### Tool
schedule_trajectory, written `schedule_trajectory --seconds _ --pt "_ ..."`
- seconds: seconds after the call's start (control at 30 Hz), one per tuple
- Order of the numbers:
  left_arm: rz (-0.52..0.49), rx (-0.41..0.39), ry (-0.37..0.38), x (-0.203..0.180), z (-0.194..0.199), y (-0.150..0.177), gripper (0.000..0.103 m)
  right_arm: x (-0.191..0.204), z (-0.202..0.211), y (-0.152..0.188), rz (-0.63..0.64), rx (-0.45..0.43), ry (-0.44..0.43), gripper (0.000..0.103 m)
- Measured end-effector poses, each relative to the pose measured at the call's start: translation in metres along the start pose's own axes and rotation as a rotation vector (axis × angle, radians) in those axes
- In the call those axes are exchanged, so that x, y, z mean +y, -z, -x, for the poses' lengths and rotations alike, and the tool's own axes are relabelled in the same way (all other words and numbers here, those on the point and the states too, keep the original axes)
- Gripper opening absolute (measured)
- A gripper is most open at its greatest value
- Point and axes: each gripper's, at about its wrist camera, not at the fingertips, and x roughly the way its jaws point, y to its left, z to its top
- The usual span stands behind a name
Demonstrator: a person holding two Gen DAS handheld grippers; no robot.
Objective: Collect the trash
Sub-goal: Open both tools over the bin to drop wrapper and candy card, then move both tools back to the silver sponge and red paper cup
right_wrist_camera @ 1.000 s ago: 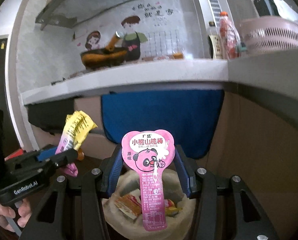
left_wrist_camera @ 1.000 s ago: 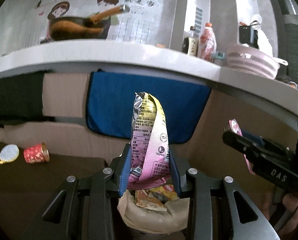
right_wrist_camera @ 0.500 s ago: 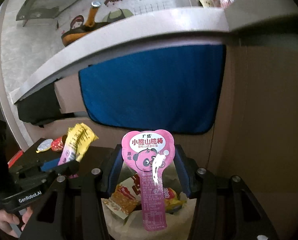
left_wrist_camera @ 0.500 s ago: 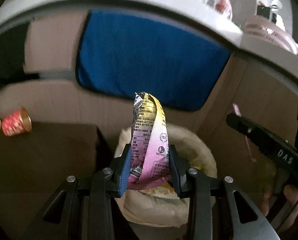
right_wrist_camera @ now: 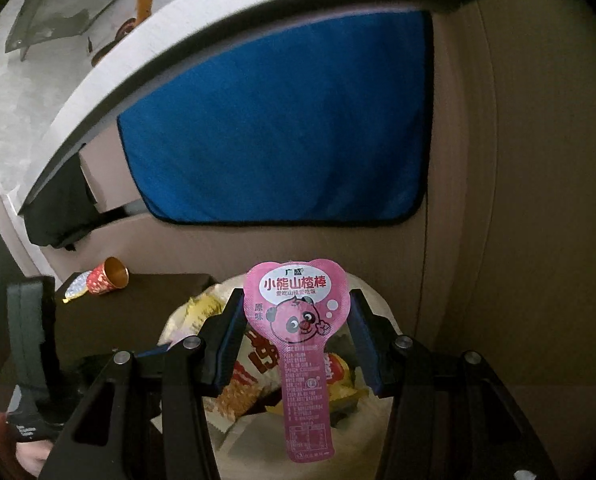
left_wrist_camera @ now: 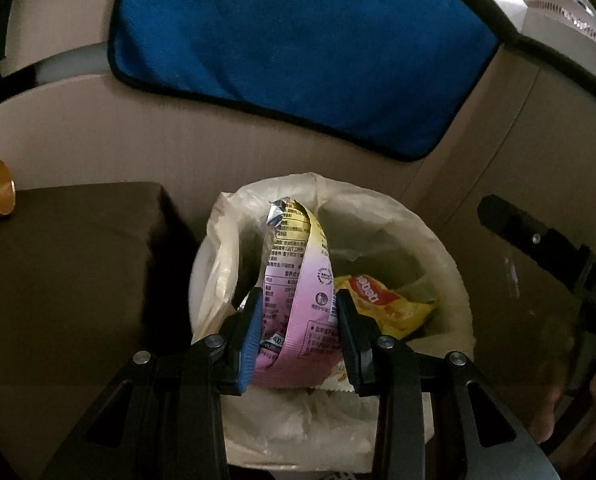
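L gripper (left_wrist_camera: pixel 298 330) pinches pink-yellow wrapper (left_wrist_camera: pixel 298 296), held upright over lined bin (left_wrist_camera: pixel 454 280). R gripper (right_wrist_camera: pixel 297 334) pinches pink lolly wrapper (right_wrist_camera: pixel 298 320), also over bin (right_wrist_camera: pixel 378 304). Red cup (right_wrist_camera: pixel 108 276) lies on dark table (right_wrist_camera: pixel 138 312), left of both.

A home kitchen is indicated by the pale stone-look countertop (right_wrist_camera: pixel 110 76) running along beige cabinet fronts (right_wrist_camera: pixel 518 184), over which a blue cloth towel with dark edging (right_wrist_camera: pixel 282 128) is hung. A cartoon cooking decal (right_wrist_camera: pixel 138 12) is stuck on the wall behind the counter. A bag-lined waste bin (left_wrist_camera: pixel 454 280) filled with snack wrappers is placed beside a dark brown low table (left_wrist_camera: pixel 66 264) on which a tipped red-and-gold paper cup (right_wrist_camera: pixel 108 276) is seen.
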Motion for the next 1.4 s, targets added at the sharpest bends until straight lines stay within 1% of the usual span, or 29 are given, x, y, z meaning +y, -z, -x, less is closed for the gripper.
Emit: schedule_trajectory --seconds 0.1,0.17,0.27,0.47,0.5,0.57,0.63,0.67,0.73,0.83,0.93,1.03,1.17,1.23,1.3,1.4 --pt "0.005 0.040 -0.002 0.004 -0.015 0.001 0.037 -0.003 -0.009 0.003 -0.014 0.015 -0.001 0.047" --pt "0.027 0.051 0.005 0.009 -0.022 0.000 0.037 -0.005 -0.014 0.006 -0.021 0.027 0.001 0.047" --pt "0.064 0.032 0.040 0.017 -0.019 -0.007 0.038 -0.008 -0.017 0.008 -0.028 0.035 0.001 0.047" --pt "0.102 0.004 0.091 0.030 -0.006 -0.019 0.047 -0.010 -0.026 0.013 -0.042 0.055 -0.014 0.047" --pt "0.106 -0.004 0.094 0.031 -0.003 -0.020 0.050 -0.010 -0.027 0.013 -0.042 0.058 -0.015 0.047" --pt "0.107 -0.019 0.106 0.033 0.002 -0.024 0.051 -0.010 -0.028 0.014 -0.044 0.062 -0.017 0.048" --pt "0.096 -0.030 0.123 0.034 0.009 -0.027 0.055 -0.011 -0.030 0.015 -0.056 0.056 -0.007 0.049" --pt "0.091 -0.031 0.125 0.034 0.010 -0.028 0.058 -0.012 -0.030 0.015 -0.063 0.055 0.000 0.053" --pt "0.085 -0.046 0.121 0.035 0.017 -0.030 0.061 -0.014 -0.030 0.014 -0.084 0.048 0.006 0.059" --pt "0.075 -0.083 0.093 0.037 0.026 -0.030 0.062 -0.020 -0.028 0.014 -0.118 0.041 -0.011 0.060" --pt "0.059 -0.115 0.049 0.043 0.041 -0.029 0.062 -0.019 -0.025 0.013 -0.120 0.044 -0.001 0.060" --pt "0.033 -0.127 -0.025 0.052 0.058 -0.026 0.062 -0.014 -0.020 0.013 -0.107 0.045 0.005 0.060" --pt "0.016 -0.155 -0.114 0.071 0.082 -0.020 0.062 0.007 -0.010 0.008 -0.063 0.027 -0.003 0.060" --pt "0.031 -0.167 -0.157 0.089 0.096 -0.017 0.062 0.026 -0.004 0.006 -0.021 0.005 -0.016 0.060" --pt "0.067 -0.171 -0.187 0.116 0.113 -0.014 0.062 0.047 0.001 0.003 0.017 -0.015 -0.028 0.060" --pt "0.143 -0.174 -0.231 0.162 0.134 -0.008 0.062 0.081 0.003 -0.003 0.062 -0.024 -0.069 0.060"
